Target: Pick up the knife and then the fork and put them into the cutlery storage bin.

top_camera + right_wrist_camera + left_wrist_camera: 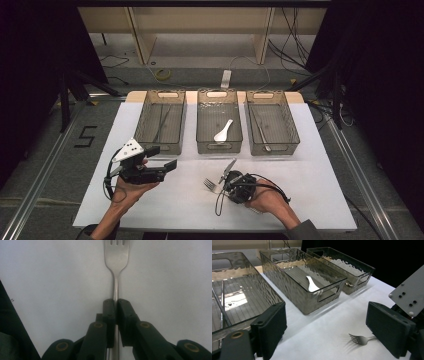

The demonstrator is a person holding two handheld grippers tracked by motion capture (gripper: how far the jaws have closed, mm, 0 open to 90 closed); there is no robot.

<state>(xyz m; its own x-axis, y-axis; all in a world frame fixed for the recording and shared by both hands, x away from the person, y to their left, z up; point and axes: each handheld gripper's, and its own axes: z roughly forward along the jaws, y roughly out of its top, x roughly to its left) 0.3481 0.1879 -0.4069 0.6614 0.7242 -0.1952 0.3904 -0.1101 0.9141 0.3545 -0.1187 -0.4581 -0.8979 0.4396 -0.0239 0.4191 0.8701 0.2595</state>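
Note:
A metal fork (pixel 210 186) lies on the white table sheet (pixel 310 195) in front of the middle bin. My right gripper (pixel 223 188) is shut on its handle. In the right gripper view the jaws (pixel 116 303) pinch the thin handle, and the fork (pixel 116 255) points away with its tines at the top edge. My left gripper (pixel 162 157) is held above the sheet at the left, open, with nothing between its jaws. In the left gripper view the gripper (pixel 329 332) frames the fork (pixel 359 339) lying farther off.
Three clear smoky bins stand in a row at the back. The left bin (pixel 145 117) holds thin dark sticks (pixel 162 122), the middle bin (pixel 219 146) a white spoon (pixel 223 131), and the right bin (pixel 295 135) a metal utensil (pixel 261 132). The floor lies beyond the table's edges.

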